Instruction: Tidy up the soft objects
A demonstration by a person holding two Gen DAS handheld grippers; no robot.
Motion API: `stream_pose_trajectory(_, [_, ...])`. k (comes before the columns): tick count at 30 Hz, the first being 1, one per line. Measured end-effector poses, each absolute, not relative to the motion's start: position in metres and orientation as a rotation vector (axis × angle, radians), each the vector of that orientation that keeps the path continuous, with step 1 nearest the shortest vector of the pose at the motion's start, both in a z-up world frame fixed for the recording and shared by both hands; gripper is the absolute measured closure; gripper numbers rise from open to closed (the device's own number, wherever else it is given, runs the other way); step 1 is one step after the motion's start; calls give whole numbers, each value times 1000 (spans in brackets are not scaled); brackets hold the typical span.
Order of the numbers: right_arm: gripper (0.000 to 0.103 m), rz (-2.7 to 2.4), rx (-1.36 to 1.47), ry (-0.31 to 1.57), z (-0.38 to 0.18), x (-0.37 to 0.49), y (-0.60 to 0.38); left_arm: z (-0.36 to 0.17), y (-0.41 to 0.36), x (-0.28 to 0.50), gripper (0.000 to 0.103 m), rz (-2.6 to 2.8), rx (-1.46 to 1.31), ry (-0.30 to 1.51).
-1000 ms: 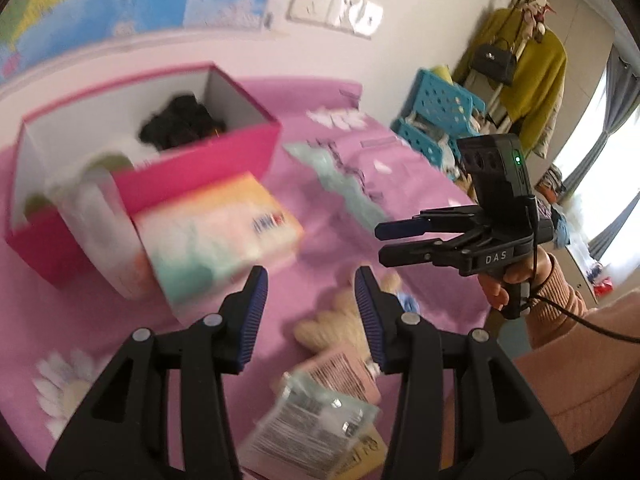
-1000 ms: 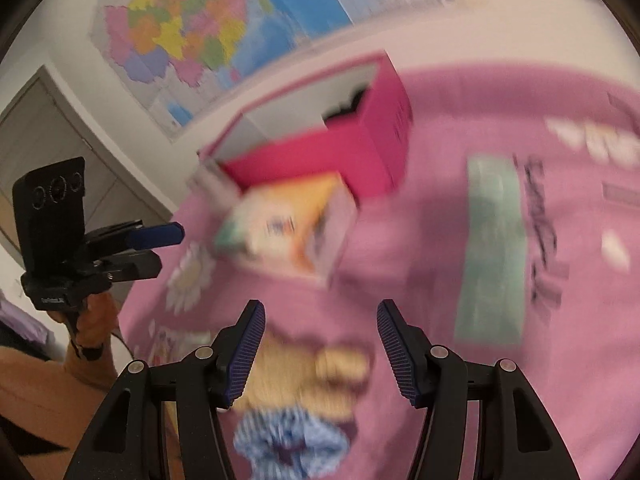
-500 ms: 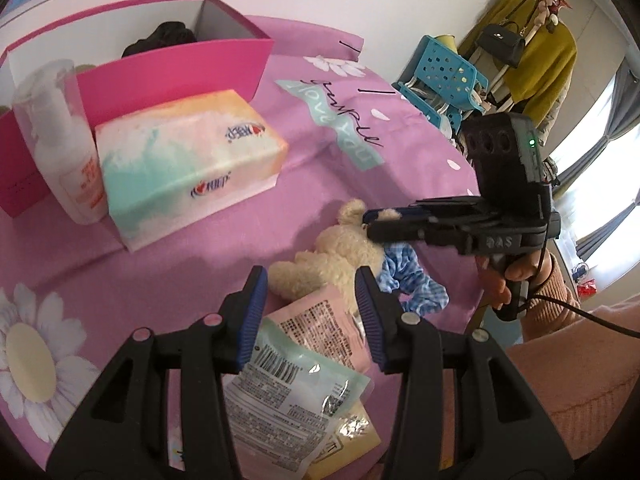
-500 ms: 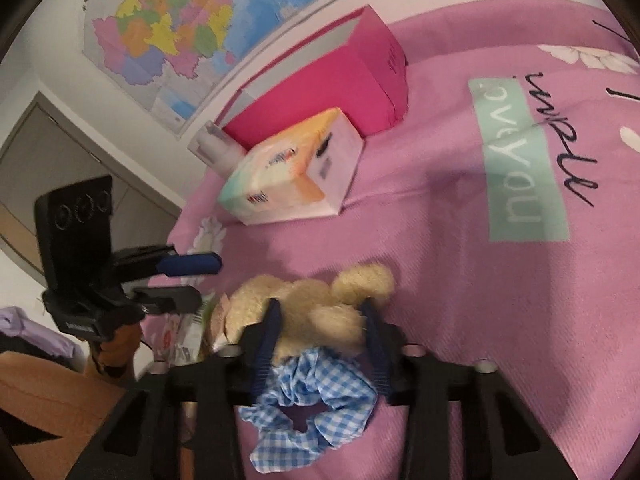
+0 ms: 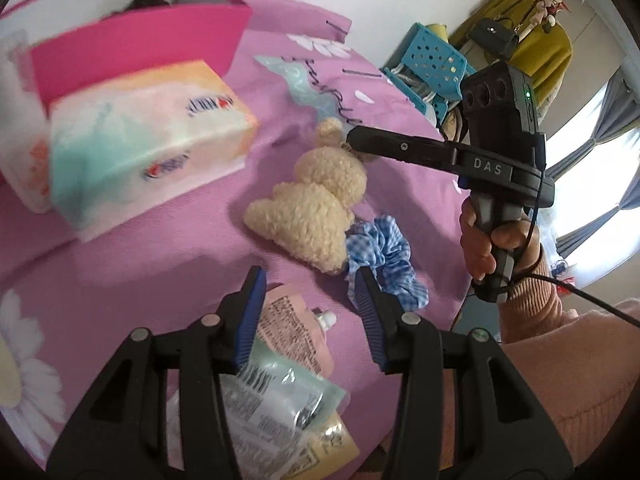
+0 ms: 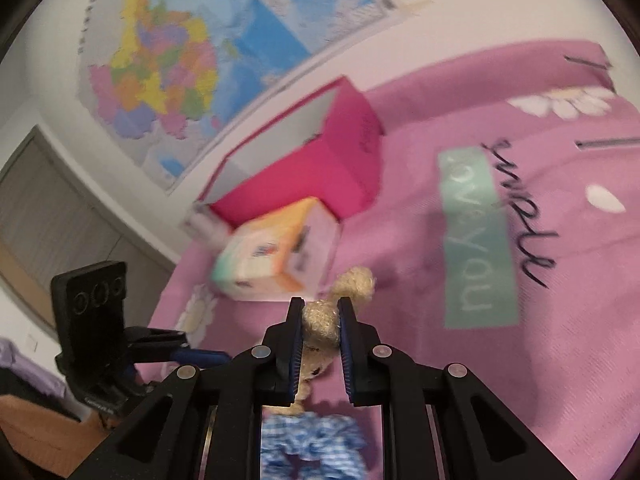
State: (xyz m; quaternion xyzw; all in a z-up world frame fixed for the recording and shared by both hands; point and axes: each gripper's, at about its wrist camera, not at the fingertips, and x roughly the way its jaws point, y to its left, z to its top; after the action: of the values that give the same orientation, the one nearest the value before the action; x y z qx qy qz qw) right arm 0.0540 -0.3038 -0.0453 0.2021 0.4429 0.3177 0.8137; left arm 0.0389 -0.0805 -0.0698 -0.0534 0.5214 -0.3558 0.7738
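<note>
While the left gripper (image 5: 310,312) hangs open over the pouches (image 5: 280,380), the bear (image 5: 316,204) lies on the pink sheet (image 5: 140,272), its long axis running from scrunchie (image 5: 380,256) toward the wall. From the right, the right gripper (image 6: 320,320) is closing, pads pinching the bear's (image 6: 320,318) head.

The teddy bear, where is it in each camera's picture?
Left wrist view: the teddy bear lies mid-picture on the pink cover, the right gripper closing on its top.
Right wrist view: the bear is low in the middle, squeezed in that gripper.
Shared landmark: the tissue box, just beyond it.
</note>
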Motion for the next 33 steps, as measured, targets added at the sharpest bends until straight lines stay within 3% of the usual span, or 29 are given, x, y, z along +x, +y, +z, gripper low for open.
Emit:
stream_pose_trajectory(3, [86,660,464,988,-58,54,-310,-79,-88,47,55,-787,-143,1167])
stream_pose_trajectory(5, [85,662,468,1001,-62,53,-311,-81,-93,51,66,-782,-150,1172])
stream_pose_trajectory(6, [85,669,474,1007,-63,51,-311,-82,-96,53,77,-776,-145,1176])
stream_pose_trajectory(19, [85,772,397,890,-14,53,-289,-27,-74,59,77,-692,-115,1013])
stream_pose_trajectory(33, [85,841,331,714,46,116,-247,28,-44,114,77,-541,-86,878])
